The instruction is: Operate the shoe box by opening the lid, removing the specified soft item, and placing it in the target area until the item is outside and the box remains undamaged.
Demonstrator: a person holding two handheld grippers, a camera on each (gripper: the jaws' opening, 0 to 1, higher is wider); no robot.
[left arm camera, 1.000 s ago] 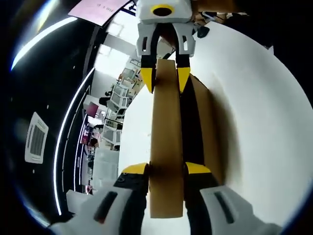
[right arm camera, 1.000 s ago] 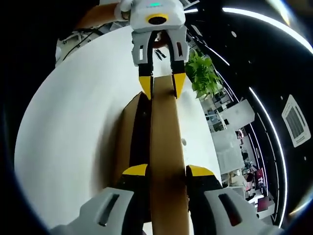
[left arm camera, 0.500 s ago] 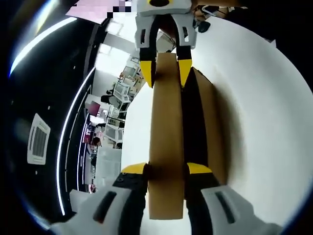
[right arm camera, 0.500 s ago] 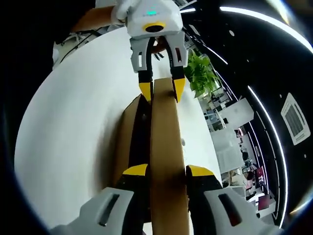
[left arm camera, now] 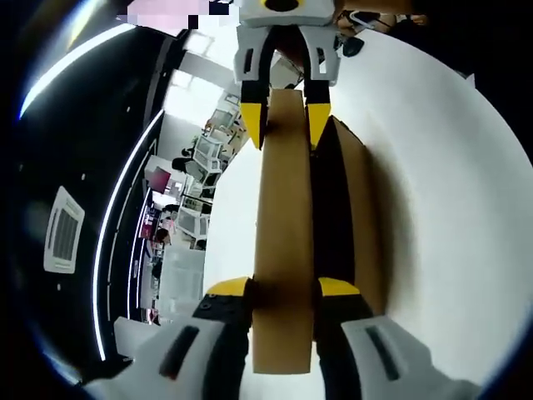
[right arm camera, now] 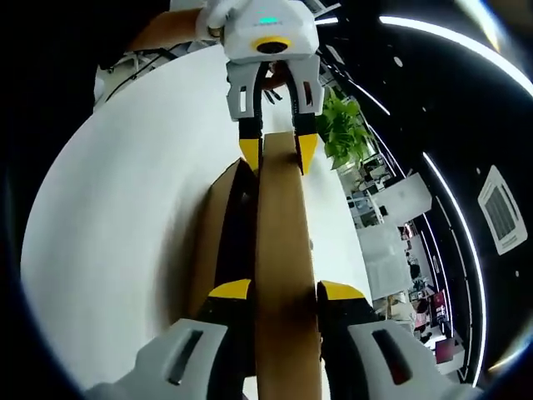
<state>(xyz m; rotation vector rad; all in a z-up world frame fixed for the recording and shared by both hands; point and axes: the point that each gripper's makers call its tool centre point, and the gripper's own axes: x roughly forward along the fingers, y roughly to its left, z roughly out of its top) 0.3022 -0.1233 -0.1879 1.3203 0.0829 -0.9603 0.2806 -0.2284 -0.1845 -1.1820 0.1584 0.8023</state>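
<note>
Cardboard lid [left arm camera: 283,242] is flexing easily (light, thin); left gripper [left arm camera: 283,287] and right gripper [right arm camera: 279,290] are pinching its opposite ends above the box [left arm camera: 362,217].

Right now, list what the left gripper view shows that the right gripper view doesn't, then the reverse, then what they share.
Left gripper view alone: stacked white shelving in the background. Right gripper view alone: a green plant beyond the table. Shared: the brown cardboard lid clamped at opposite ends by the left gripper and right gripper, the open box beside it, and the white table.
</note>
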